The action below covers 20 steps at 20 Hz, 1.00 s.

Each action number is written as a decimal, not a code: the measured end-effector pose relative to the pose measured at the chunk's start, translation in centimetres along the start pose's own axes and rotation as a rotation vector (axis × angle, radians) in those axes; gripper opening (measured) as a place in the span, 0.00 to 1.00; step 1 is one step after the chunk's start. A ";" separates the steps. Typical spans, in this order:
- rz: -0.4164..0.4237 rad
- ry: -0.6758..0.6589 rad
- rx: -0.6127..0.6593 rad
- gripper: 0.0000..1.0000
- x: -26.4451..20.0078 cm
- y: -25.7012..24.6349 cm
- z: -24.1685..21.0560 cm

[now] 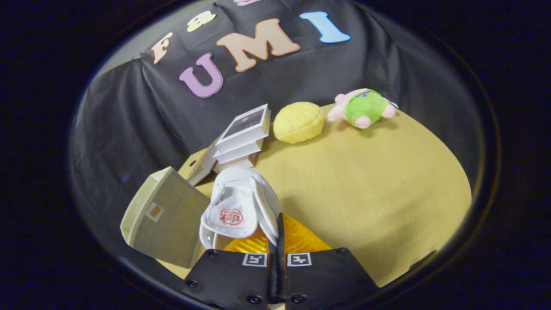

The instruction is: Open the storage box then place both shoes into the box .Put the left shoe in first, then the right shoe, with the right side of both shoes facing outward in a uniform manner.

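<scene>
Your gripper (279,241) is clamped shut on the white shoe (240,206), lifted over the table (370,189).

Taking the shoe as landmark: the storage box (165,217) sits just left of it, tilted, its inside hidden from you. Beyond lie stacked books (243,135), a yellow ball (298,122) and a plush toy (363,107). To its right, bare tabletop runs to the edge.

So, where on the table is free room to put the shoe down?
The fingers are shut on the white shoe. The wide bare table beyond them, below the yellow toy and plush, is free. Near the books and box it is crowded.
</scene>
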State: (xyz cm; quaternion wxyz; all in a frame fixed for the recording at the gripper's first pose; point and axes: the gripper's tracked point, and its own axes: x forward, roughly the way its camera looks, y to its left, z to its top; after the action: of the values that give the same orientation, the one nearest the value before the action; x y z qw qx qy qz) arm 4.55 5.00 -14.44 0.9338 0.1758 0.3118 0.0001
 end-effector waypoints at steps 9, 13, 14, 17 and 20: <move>0.238 0.088 0.061 0.03 -2.9 12.6 0.0; 0.324 0.096 0.067 0.03 -3.7 19.1 -0.2; 0.350 0.105 0.080 0.03 -3.6 20.8 -0.3; 0.399 0.124 0.104 0.03 -2.9 25.5 -0.8; 0.375 0.101 0.103 0.03 -0.7 28.4 -1.0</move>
State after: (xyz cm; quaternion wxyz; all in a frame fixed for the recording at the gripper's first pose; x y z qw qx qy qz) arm 6.50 31.85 -5.45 0.8903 0.2782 0.3198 0.1666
